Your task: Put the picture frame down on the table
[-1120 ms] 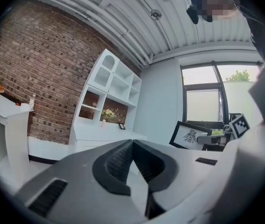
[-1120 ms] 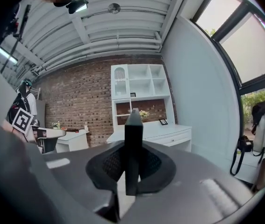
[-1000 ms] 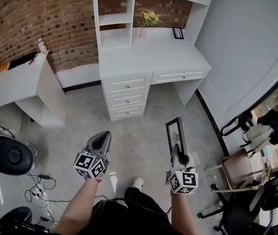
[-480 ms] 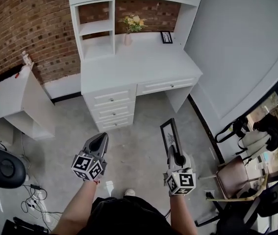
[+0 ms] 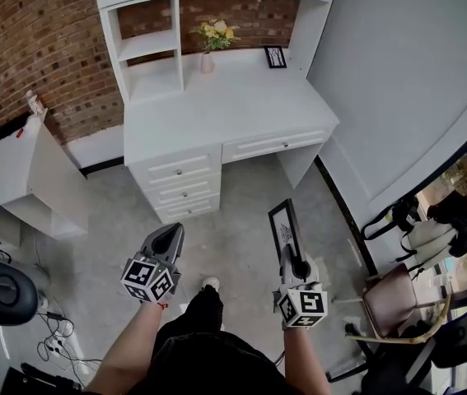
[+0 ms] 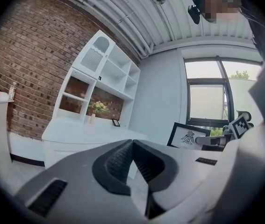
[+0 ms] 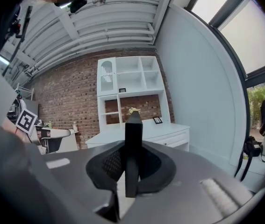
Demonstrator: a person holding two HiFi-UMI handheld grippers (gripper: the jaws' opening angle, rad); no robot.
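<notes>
Right fingers [image 5: 296,258] are clamped tight on the picture frame [image 5: 285,223], and from the right gripper view it's clear as day: the black edge of the picture frame [image 7: 133,125] stands straight up between the two ribbed pads, with the right fingers [image 7: 112,164] pressing it from both sides. I'm holding it upright, edge pointing ahead, out over the grey floor [image 5: 241,212]. Off to my side the left gripper view catches its face, a white mat with a small dark drawing inside the black picture frame [image 6: 188,136].

Left fingers [image 5: 167,239], nothing doing. They're closed tip to tip, and the left fingers [image 6: 116,160] have nothing between them. They hang level beside the right ones, well apart, also above the floor.

The table [image 5: 233,109], white with drawers under it, lies ahead of both hands and the frame is not on it; there's open floor between us. On the table's far side stands a vase of yellow flowers [image 5: 209,41], a small framed picture [image 5: 275,57] near it, with white shelves [image 5: 147,44] against the brick wall [image 5: 35,48].
</notes>
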